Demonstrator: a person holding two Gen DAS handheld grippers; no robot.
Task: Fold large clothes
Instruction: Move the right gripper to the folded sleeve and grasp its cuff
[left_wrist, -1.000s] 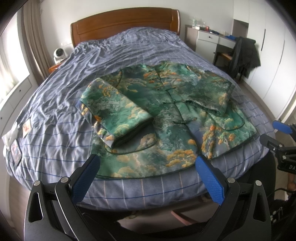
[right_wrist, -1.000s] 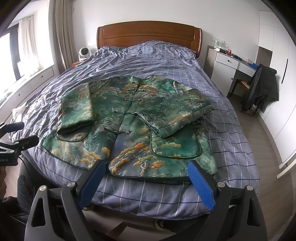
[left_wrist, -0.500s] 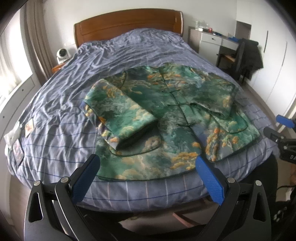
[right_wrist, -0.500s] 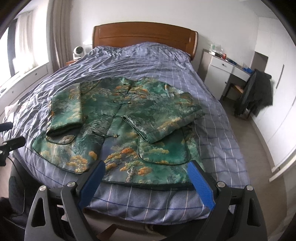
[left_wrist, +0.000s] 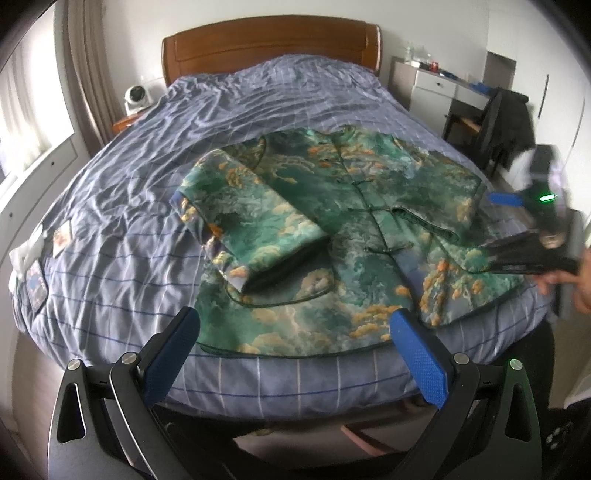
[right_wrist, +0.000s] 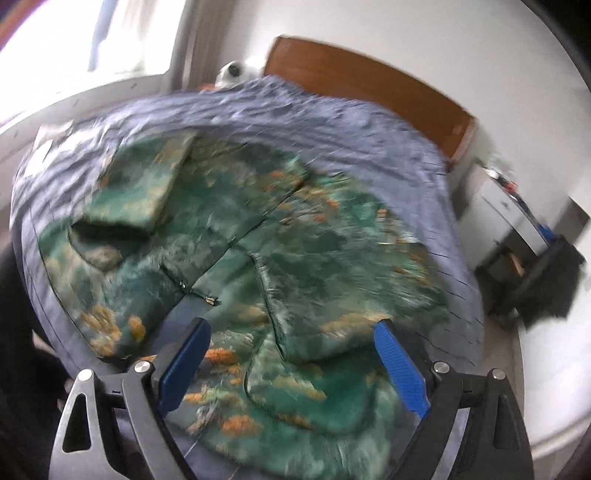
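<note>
Jacket (left_wrist: 332, 229) green/orange, both sleeves folded in.

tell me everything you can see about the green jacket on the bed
The green jacket lies flat, front up, on the blue checked bedspread, hem toward the foot. The fabric looks like sheeny brocade, patterned with orange and pale clouds, dark piping and knot buttons down the middle. Both sleeves are folded in over the front. Neither gripper touches it.
</note>
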